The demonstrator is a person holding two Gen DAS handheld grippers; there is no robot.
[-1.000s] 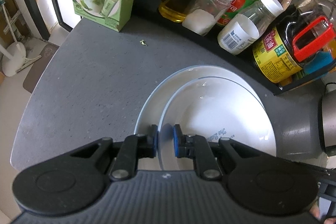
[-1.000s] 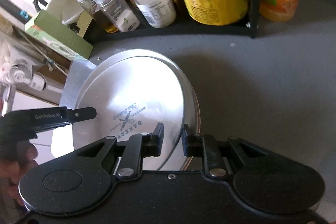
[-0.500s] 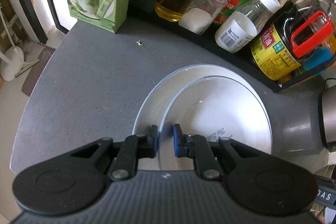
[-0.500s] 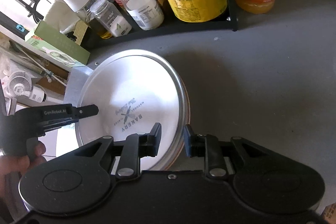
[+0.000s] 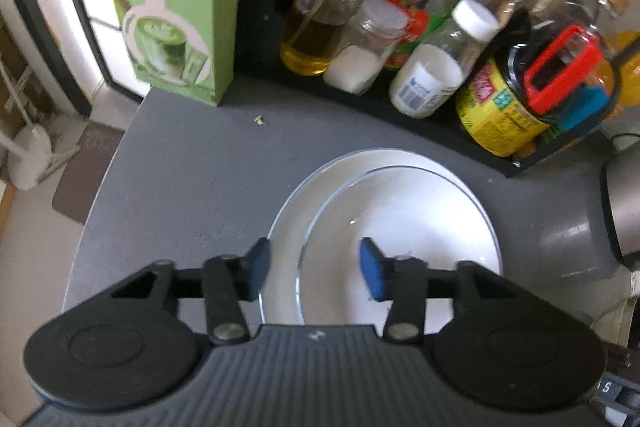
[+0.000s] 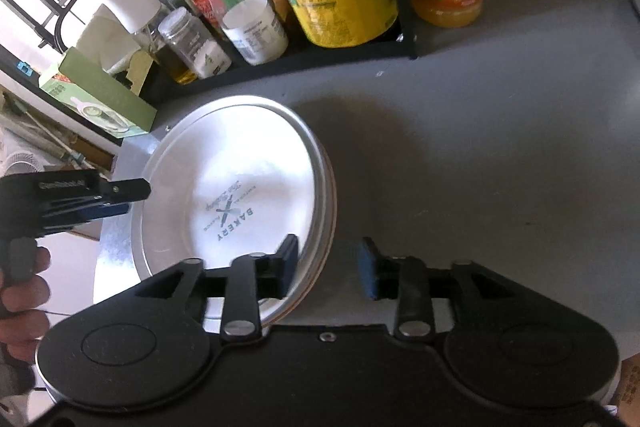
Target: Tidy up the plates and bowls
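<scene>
Since a second earlier both grippers had let go of the top plate: the left gripper had just spread its jaws, which now stood open astride the plate's near rim without touching it, and the right gripper had likewise just opened, its jaws clear of the rim on the opposite side. The plate was white and glossy with a thin grey edge line, and it sat slightly off centre on a larger white plate on the grey counter. Its middle bore a printed emblem reading "BAKERY" under crossed utensils, with smaller script too faint to read. Behind stood a green box picturing a matcha latte, and a black rack held bottles, one with a yellow label and red handle. The left gripper's arm carried white lettering, blurred.
</scene>
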